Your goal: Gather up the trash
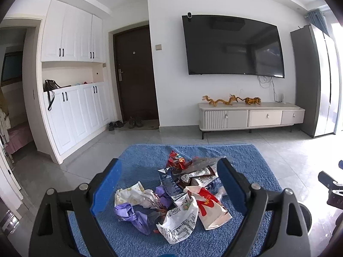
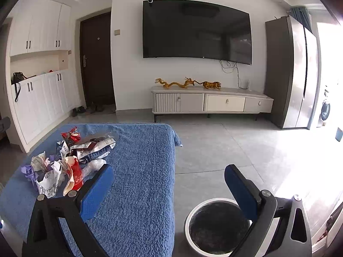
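Note:
A heap of crumpled wrappers (image 1: 178,194) lies on a surface under a blue fuzzy cover (image 1: 139,162): white printed bags, a red-and-white one, purple plastic, a red foil piece at the far end. My left gripper (image 1: 169,184) hovers just above the heap, open, its blue pads spread to either side of it and touching nothing. In the right wrist view the same heap (image 2: 64,160) sits at the left. My right gripper (image 2: 169,184) is open and empty over the cover's right edge, with a round white-rimmed bin (image 2: 216,227) on the floor below its right finger.
Grey tiled floor (image 2: 225,145) surrounds the covered surface. A low TV cabinet (image 2: 212,101) with golden figurines stands under a wall-mounted screen. White cupboards (image 1: 72,111), a dark door with shoes, and a tall grey fridge (image 2: 289,75) line the walls. The right gripper's edge (image 1: 330,184) shows at far right.

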{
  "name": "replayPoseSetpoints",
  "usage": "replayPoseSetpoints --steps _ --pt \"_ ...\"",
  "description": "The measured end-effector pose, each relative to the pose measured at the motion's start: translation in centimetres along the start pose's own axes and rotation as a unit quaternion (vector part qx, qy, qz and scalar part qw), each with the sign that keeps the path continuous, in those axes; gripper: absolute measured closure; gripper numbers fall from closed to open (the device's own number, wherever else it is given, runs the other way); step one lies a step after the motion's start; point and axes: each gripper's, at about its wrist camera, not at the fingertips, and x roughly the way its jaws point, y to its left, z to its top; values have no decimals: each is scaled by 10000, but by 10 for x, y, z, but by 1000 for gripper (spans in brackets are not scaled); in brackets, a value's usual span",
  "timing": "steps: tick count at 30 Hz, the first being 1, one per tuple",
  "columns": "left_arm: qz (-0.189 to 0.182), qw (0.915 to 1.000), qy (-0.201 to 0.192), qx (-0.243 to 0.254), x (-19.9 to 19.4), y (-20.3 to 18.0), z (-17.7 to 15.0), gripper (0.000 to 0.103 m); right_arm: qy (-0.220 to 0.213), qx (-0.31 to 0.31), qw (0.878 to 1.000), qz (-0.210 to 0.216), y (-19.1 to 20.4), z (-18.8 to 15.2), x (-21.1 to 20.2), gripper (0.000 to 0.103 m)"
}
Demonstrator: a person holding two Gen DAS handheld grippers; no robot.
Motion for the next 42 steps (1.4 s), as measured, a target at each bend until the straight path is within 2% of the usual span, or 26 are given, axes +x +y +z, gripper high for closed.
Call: replayPoseSetpoints --steps 6,14,26,42 --pt "-91 9998 182 64 14 1 6 13 17 -18 10000 33 6 9 5 0" --pt "-208 9995 232 47 27 -2 9 13 112 -53 9999 -32 9 10 18 0" --pt "-179 9988 447 -124 53 13 2 13 108 -136 9998 -140 17 10 38 0" --pt "-262 9984 476 -149 67 18 5 13 82 -52 9996 -256 14 7 48 0"
